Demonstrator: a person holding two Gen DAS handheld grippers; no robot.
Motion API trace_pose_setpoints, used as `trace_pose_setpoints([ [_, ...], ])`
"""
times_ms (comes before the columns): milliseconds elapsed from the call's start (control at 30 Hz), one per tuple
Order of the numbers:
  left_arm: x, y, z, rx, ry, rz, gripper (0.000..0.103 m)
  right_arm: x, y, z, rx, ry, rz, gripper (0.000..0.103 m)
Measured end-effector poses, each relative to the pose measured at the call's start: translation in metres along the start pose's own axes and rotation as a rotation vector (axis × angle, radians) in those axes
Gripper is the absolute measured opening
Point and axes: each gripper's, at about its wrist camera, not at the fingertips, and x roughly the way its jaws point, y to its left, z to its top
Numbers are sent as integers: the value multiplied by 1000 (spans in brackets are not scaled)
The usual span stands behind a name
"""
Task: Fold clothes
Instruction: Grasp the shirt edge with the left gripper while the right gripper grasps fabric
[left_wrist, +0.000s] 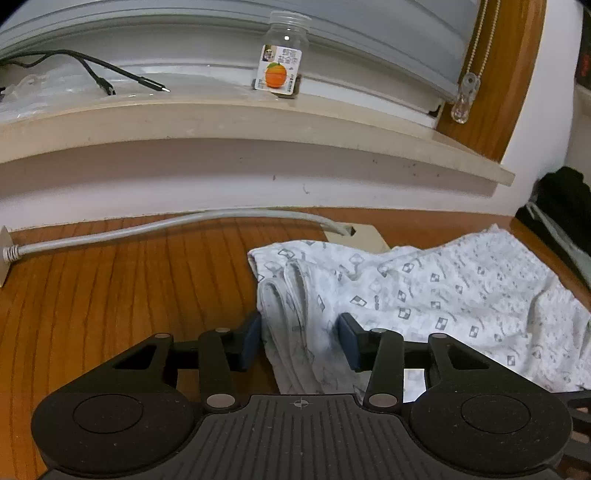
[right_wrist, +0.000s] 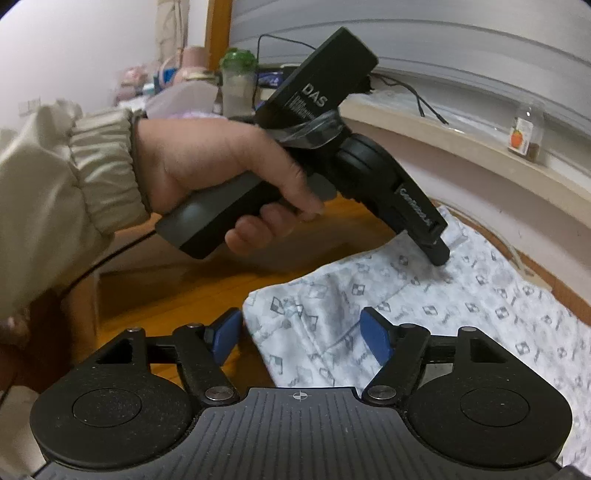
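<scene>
The garment (left_wrist: 424, 295) is a white cloth printed with small grey squares and diamond figures. It lies on the wooden floor (left_wrist: 110, 295), just below a white wall and a beige window sill (left_wrist: 221, 118). Its left edge is folded into several narrow, rounded layers; the rest spreads to the right in shallow wrinkles.

The left gripper (left_wrist: 300, 341) has its jaws spread apart. The folded edge of the garment lies between the blue pads (left_wrist: 251, 341); whether either pad touches the cloth cannot be told. In the right wrist view, a hand (right_wrist: 221, 173) with a beige elastic-cuffed sleeve (right_wrist: 74, 173) holds this gripper by its handle, nose angled down onto the cloth.

The right gripper (right_wrist: 301, 334) is also released, jaws wide. A corner of the garment (right_wrist: 406, 314), with a stitched seam, lies between its blue pads (right_wrist: 376, 339).

On the sill stand a clear plastic bottle (left_wrist: 282, 55) with an orange-fruit label and two black cable ends (left_wrist: 110, 79). A grey cable (left_wrist: 166, 225) runs along the floor at the wall.
</scene>
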Motion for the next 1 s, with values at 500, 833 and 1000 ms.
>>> trace_pose_setpoints([
  [500, -4, 3, -5, -112, -52, -16, 20, -5, -13, 2, 7, -42, -66, 24],
  [833, -37, -50, 42, -34, -179, -88, 15, -76, -42, 11, 41, -201, -141, 24],
  [1000, -27, -112, 77, 56, -202, -156, 15, -133, -73, 2, 48, -249, -232, 24],
])
